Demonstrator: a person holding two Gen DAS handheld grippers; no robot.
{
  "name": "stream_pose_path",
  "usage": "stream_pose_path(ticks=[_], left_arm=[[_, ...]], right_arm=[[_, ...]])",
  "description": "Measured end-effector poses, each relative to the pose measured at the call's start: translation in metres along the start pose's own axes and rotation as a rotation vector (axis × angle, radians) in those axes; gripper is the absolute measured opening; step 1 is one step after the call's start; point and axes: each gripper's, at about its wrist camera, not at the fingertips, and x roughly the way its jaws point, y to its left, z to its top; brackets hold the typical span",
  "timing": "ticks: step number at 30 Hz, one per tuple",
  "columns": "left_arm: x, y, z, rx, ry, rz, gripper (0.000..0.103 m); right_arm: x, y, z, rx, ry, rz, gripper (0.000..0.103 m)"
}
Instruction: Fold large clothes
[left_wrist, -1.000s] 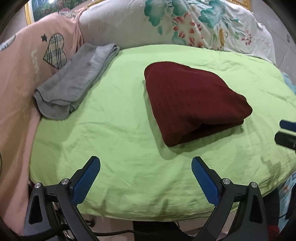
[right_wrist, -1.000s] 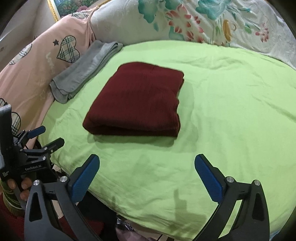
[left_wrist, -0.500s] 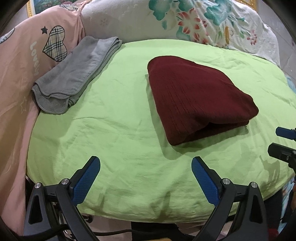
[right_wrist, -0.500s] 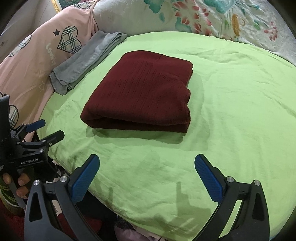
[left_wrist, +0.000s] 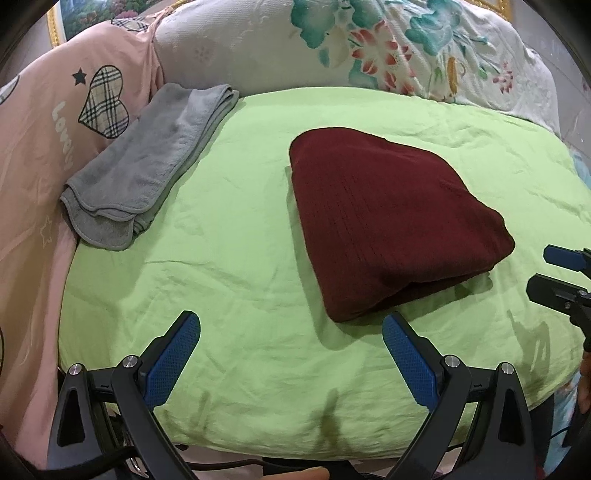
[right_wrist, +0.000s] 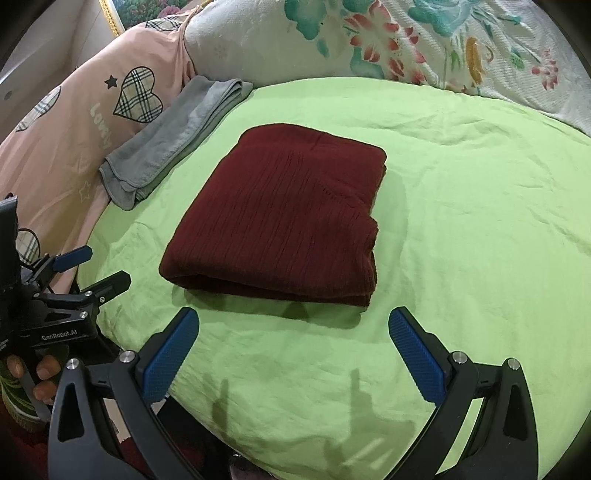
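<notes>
A dark red knitted garment (left_wrist: 388, 218) lies folded into a thick rectangle on the lime green sheet (left_wrist: 229, 266); it also shows in the right wrist view (right_wrist: 284, 218). My left gripper (left_wrist: 291, 325) is open and empty, hovering over the sheet just short of the garment's near corner. My right gripper (right_wrist: 293, 321) is open and empty, just in front of the garment's folded near edge. The left gripper also shows at the left of the right wrist view (right_wrist: 96, 267), and the right gripper shows at the right edge of the left wrist view (left_wrist: 554, 271).
A folded grey towel (left_wrist: 147, 166) lies at the sheet's far left edge, also in the right wrist view (right_wrist: 173, 136). A pink quilt with plaid hearts (left_wrist: 44, 129) is on the left. A floral pillow (left_wrist: 388, 55) lies behind.
Both grippers have moved forward and a little lower toward the folded red garment, which now looks larger and nearer. Both stay open and the garment has not moved.
</notes>
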Motion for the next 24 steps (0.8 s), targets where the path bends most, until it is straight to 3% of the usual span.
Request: stream_pose_path(ticks=[24], left_arm=[[0.0056,-0.0021,0.0035,-0.013,0.001,-0.027,0.099]], right_arm=[[0.0079,0.0056,0.0082,-0.029,0.012,0.006,0.102]])
